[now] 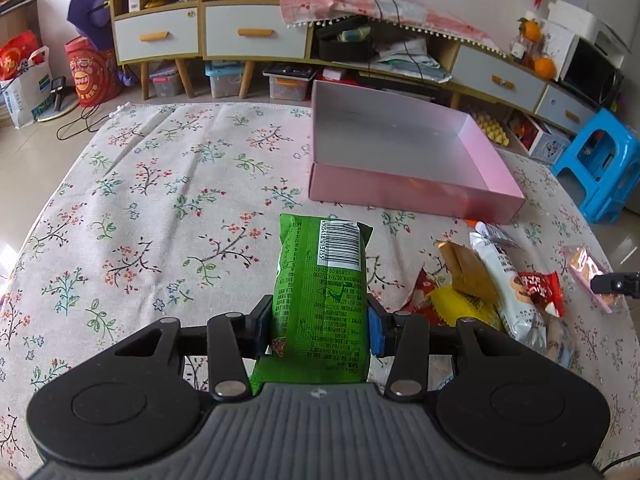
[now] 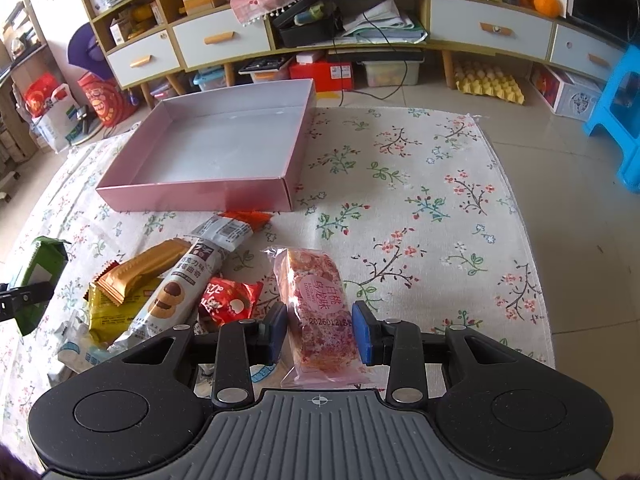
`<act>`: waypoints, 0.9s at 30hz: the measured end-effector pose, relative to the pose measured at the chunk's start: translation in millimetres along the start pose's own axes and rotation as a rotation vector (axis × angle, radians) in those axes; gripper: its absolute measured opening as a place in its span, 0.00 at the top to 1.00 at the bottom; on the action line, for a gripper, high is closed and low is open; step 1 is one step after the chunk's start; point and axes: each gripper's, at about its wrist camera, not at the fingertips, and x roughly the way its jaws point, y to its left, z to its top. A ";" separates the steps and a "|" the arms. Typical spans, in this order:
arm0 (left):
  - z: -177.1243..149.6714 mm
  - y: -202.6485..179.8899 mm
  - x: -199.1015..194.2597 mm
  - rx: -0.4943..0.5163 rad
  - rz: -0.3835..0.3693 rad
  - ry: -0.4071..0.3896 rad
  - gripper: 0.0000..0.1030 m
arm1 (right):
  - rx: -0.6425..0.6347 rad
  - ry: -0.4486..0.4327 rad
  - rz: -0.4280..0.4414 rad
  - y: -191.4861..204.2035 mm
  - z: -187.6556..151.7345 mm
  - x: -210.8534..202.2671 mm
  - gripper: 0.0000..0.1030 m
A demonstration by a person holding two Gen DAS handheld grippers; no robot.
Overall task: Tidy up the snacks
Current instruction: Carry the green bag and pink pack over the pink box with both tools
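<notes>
My left gripper (image 1: 318, 326) is shut on a green snack packet (image 1: 322, 292) and holds it above the floral cloth; the packet also shows at the left edge of the right wrist view (image 2: 38, 272). My right gripper (image 2: 320, 334) is shut on a pink clear-wrapped pastry (image 2: 318, 308), also seen far right in the left wrist view (image 1: 588, 276). An empty pink box (image 1: 400, 192) (image 2: 200, 196) stands beyond. A pile of snacks lies on the cloth: a white cookie pack (image 2: 180, 292), a brown packet (image 2: 140, 268), a red packet (image 2: 230, 300), a yellow packet (image 2: 106, 316).
The table wears a floral cloth (image 1: 160, 200). Behind it stand cabinets with drawers (image 1: 252, 32), storage bins on the floor, and a blue plastic stool (image 1: 604, 164) at the right.
</notes>
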 end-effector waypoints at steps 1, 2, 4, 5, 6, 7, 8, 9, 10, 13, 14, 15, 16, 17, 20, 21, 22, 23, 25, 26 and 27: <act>2.2 1.7 -0.4 -0.004 0.002 -0.004 0.59 | 0.003 -0.001 0.000 -0.7 0.3 -0.1 0.67; 1.0 1.4 -0.2 0.002 0.014 -0.003 0.59 | 0.007 -0.002 -0.001 -1.4 0.7 -0.4 0.67; 3.9 3.0 -0.4 -0.004 0.021 -0.005 0.59 | 0.019 -0.007 -0.003 -3.4 2.2 -1.3 0.71; 6.2 3.7 -0.7 -0.010 0.023 -0.006 0.59 | 0.028 -0.009 -0.002 -4.5 3.2 -1.7 0.77; 8.6 4.2 -0.8 -0.016 0.024 -0.005 0.59 | 0.043 -0.014 -0.001 -6.2 4.4 -2.3 0.82; 11.2 4.5 -1.1 -0.022 0.025 -0.005 0.59 | 0.052 -0.016 -0.003 -6.8 5.9 -2.6 0.82; 12.3 3.0 -1.1 -0.024 0.030 -0.005 0.59 | 0.055 -0.017 -0.003 -6.6 7.8 -2.4 0.84; 14.4 1.7 -1.4 -0.026 0.032 -0.007 0.59 | 0.056 -0.016 0.003 -6.2 8.9 -1.6 0.88; 16.0 0.1 -1.5 -0.025 0.035 -0.011 0.59 | 0.064 -0.010 0.013 -6.1 10.0 -0.3 0.90; 18.7 -3.5 -2.0 -0.026 0.043 -0.016 0.59 | 0.067 0.004 0.020 -4.2 11.9 4.2 0.91; 18.2 -3.7 -2.8 -0.025 0.039 -0.017 0.59 | 0.045 0.010 0.030 -3.5 12.3 6.4 0.88; 17.2 -4.0 -3.5 -0.020 0.038 -0.017 0.59 | 0.037 0.016 0.032 -4.4 12.0 9.2 0.85; 16.1 -4.6 -3.8 -0.011 0.040 -0.015 0.59 | 0.049 0.021 0.005 -6.9 11.1 12.9 0.83; 15.1 -4.2 -3.9 -0.003 0.044 -0.013 0.59 | 0.051 0.035 -0.012 -9.2 10.2 16.8 0.79; 14.5 -1.4 -2.5 -0.011 0.050 0.005 0.59 | 0.032 0.075 -0.018 -16.8 5.5 29.4 0.71; 16.0 -2.0 -1.1 -0.019 0.052 0.014 0.59 | 0.029 0.085 -0.014 -17.8 3.6 32.7 0.68; 16.2 -1.0 -0.8 -0.025 0.051 0.018 0.59 | 0.028 0.084 -0.005 -17.7 2.2 33.6 0.67; 17.0 -0.7 -1.1 -0.027 0.049 0.019 0.59 | 0.023 0.082 0.005 -15.9 1.6 33.2 0.62; 17.5 -2.2 -2.8 -0.017 0.049 0.015 0.59 | -0.002 0.083 0.027 -10.0 0.7 31.2 0.60; 17.9 -3.0 -4.2 -0.010 0.049 0.012 0.59 | -0.020 0.088 0.037 -5.5 -0.7 31.0 0.60; 17.5 -4.7 -4.9 -0.002 0.051 0.009 0.59 | -0.033 0.094 0.041 -1.9 -1.6 31.2 0.60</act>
